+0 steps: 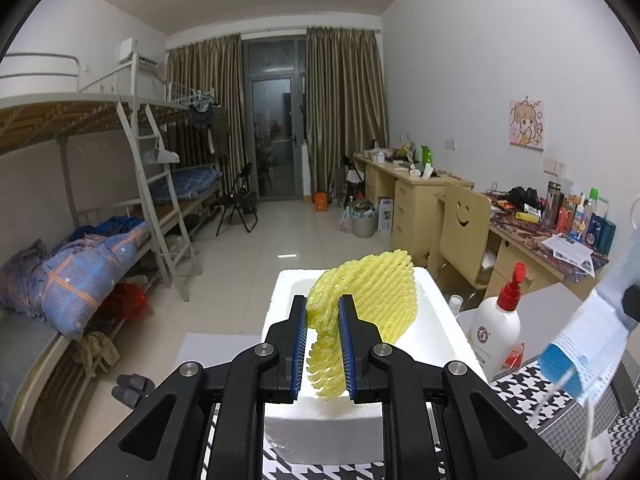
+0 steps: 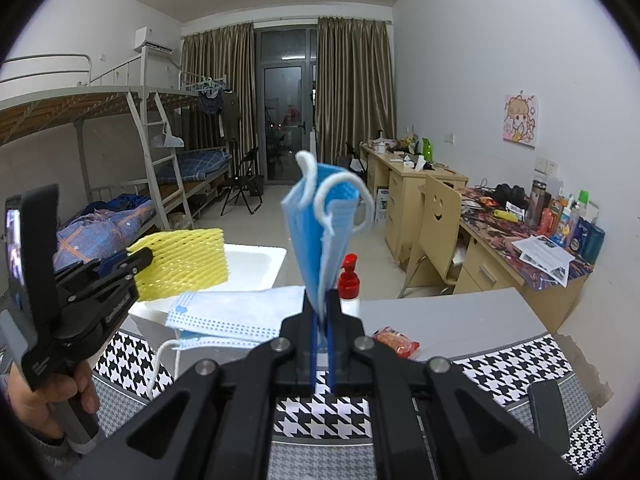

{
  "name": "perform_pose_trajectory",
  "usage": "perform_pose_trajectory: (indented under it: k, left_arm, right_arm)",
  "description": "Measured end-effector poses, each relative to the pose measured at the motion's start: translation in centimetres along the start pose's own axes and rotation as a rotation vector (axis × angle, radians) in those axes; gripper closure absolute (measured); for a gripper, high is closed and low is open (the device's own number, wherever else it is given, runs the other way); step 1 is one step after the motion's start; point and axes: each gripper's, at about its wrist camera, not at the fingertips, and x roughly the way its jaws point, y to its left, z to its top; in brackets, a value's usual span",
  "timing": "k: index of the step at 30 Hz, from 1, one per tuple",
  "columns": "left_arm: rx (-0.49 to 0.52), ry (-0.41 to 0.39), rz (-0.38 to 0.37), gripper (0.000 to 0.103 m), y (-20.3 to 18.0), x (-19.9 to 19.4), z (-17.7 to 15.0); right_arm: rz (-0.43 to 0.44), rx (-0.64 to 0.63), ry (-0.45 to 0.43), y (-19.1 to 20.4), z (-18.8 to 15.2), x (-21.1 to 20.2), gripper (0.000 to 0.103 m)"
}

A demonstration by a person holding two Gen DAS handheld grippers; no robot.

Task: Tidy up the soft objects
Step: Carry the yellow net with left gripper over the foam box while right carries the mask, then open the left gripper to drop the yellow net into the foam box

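Note:
My left gripper point(image 1: 323, 312) is shut on a yellow foam net sleeve point(image 1: 376, 296), held above the white foam box point(image 1: 436, 320). The right wrist view shows the left gripper point(image 2: 136, 258) with the yellow foam net point(image 2: 184, 260) over the foam box point(image 2: 256, 258). My right gripper point(image 2: 322, 300) is shut on a folded blue face mask point(image 2: 320, 232) held upright in the air; this mask also shows in the left wrist view point(image 1: 580, 356). Another blue face mask point(image 2: 232, 316) lies over the box's near edge.
A white pump bottle with a red top point(image 1: 496, 328) stands right of the box on the houndstooth table cloth point(image 2: 320, 412). A red snack packet point(image 2: 396, 342) and a dark phone point(image 2: 548, 416) lie on the table. Desks and a chair stand to the right, bunk beds to the left.

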Motion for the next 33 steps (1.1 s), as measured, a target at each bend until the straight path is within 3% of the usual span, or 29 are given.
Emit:
perform_pose_trajectory:
  k: [8,19,20,22,24,29,33]
  left_arm:
    - [-0.018,0.087,-0.038,0.086,0.5,3.3,-0.1]
    - [-0.022,0.149,-0.067,0.083,0.5,5.5,0.0]
    - [-0.024,0.155,-0.070,0.079,0.6,5.7,0.0]
    - [-0.023,0.157,-0.069,0.058,0.7,5.7,0.0]
    - [-0.020,0.147,-0.067,0.028,0.7,5.5,0.0]
    - [-0.021,0.116,-0.047,0.024,1.0,4.6,0.2]
    - [-0.028,0.067,-0.025,0.008,1.6,3.0,0.3]
  right_arm:
    - [-0.011,0.002,0.020,-0.2,0.0,0.9,0.097]
    - [-0.031,0.001,0.030,-0.3,0.2,1.4,0.097]
    - [-0.032,0.000,0.031,-0.2,0.1,1.5,0.097]
    - [-0.034,0.000,0.032,-0.2,0.2,1.6,0.097]
    - [-0.034,-0.002,0.034,-0.2,0.3,1.8,0.097]
    - [-0.035,-0.002,0.034,-0.3,0.5,2.0,0.097]
    - [-0.031,-0.002,0.039,-0.1,0.6,2.5,0.097]
